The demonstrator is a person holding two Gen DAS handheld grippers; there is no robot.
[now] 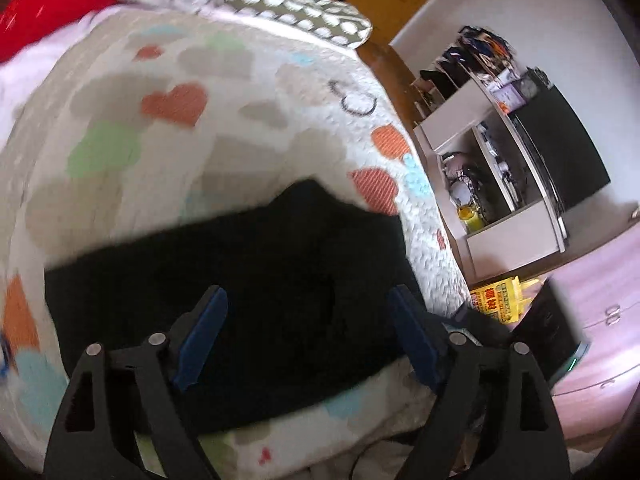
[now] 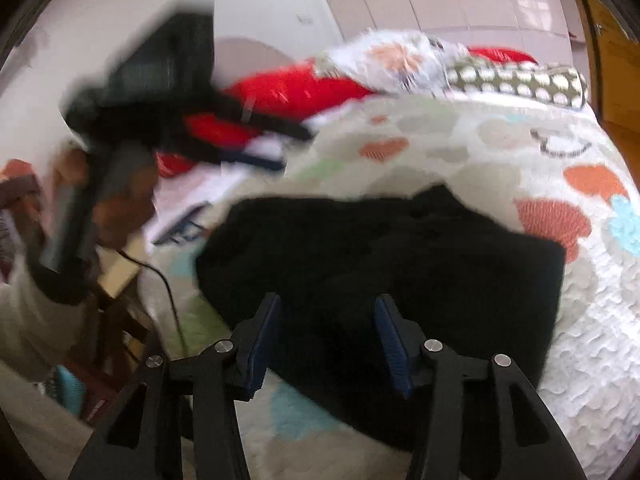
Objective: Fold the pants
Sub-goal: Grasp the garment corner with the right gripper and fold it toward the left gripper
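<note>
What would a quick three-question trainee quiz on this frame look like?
1. True or false: the black pants hang off the quilt.
2. Both grippers are: A) shut on cloth B) open, holding nothing C) hidden.
3. What colour are the heart shapes on the quilt?

Key: 1 false, they lie bunched on it. 2 B: left gripper and right gripper stand open above the pants. 3 orange.

Heart-print quilt (image 1: 240, 128) covers the bed; polka-dot pillow (image 1: 296, 12) and red pillow (image 2: 296, 88) at its head. White shelf unit (image 1: 500, 184) stands beside the bed, yellow box (image 1: 496, 300) on the floor by it.
</note>
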